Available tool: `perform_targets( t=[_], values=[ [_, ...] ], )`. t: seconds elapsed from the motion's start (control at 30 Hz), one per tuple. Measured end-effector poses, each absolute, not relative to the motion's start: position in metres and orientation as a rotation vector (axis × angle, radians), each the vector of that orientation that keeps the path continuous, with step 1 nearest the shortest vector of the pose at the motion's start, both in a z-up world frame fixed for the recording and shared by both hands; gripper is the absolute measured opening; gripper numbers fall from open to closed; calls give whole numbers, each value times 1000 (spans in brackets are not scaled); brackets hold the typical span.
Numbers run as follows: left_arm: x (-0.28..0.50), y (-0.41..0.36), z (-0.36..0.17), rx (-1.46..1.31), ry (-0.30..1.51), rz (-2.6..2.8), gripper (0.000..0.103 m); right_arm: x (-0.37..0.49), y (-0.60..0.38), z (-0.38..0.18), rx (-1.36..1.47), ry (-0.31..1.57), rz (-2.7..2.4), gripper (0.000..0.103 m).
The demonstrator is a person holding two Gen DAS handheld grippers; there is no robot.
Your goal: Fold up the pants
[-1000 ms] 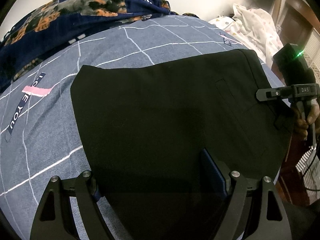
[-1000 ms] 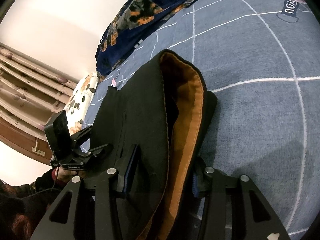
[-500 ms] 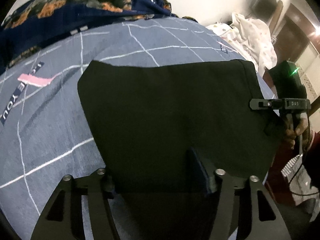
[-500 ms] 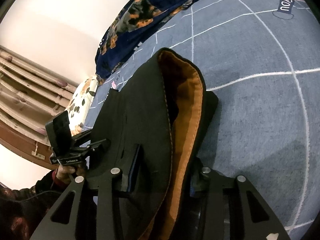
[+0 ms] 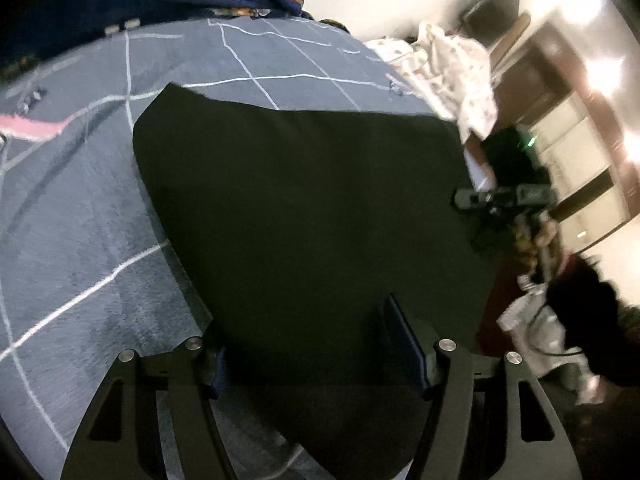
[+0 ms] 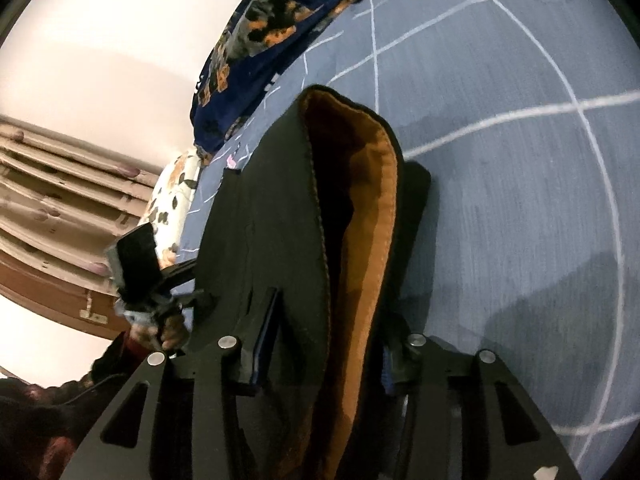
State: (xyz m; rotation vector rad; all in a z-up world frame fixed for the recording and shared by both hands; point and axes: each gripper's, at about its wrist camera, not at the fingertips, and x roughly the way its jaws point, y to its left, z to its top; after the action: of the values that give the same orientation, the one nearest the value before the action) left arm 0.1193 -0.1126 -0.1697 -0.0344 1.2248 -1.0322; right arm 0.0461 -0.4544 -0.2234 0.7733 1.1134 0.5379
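One pair black pants [image 5: 304, 216] with orange lining. Two grippers: left gripper [image 5: 316, 344], right gripper [image 6: 324, 344]. One bed [image 5: 92, 208], grey checked cover. One navy floral blanket [image 6: 272, 36]. One white patterned cloth [image 5: 460, 76].

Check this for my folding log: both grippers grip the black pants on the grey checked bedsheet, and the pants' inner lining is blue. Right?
Not quite. The lining is orange-brown, not blue, as the right wrist view shows inside the opened pants. The rest holds: the left gripper and right gripper both grip the black fabric on the grey checked bedsheet.
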Motion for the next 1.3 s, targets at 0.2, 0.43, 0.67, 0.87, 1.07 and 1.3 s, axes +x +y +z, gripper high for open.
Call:
perform_targets(
  t=[0.2, 0.43, 0.67, 0.87, 1.07, 1.3],
  values=[
    [138, -116, -176, -137, 1278, -1132, 67, 42, -451, -227, 801, 1144, 598, 42],
    [131, -114, -177, -115, 1327, -1195, 67, 39, -451, -227, 827, 1192, 597, 46],
    [124, -129, -177, -70, 1271, -1175, 61, 39, -440, -227, 803, 1206, 577, 37],
    [119, -122, -183, -154, 1232, -1081, 28, 30, -431, -223, 779, 1153, 507, 26],
    [108, -112, -166, -201, 1157, -1026, 20, 24, -422, -213, 804, 1084, 496, 22],
    [101, -83, -154, -204, 1123, -944, 18, 38, -387, -203, 821, 1048, 556, 21]
  ],
)
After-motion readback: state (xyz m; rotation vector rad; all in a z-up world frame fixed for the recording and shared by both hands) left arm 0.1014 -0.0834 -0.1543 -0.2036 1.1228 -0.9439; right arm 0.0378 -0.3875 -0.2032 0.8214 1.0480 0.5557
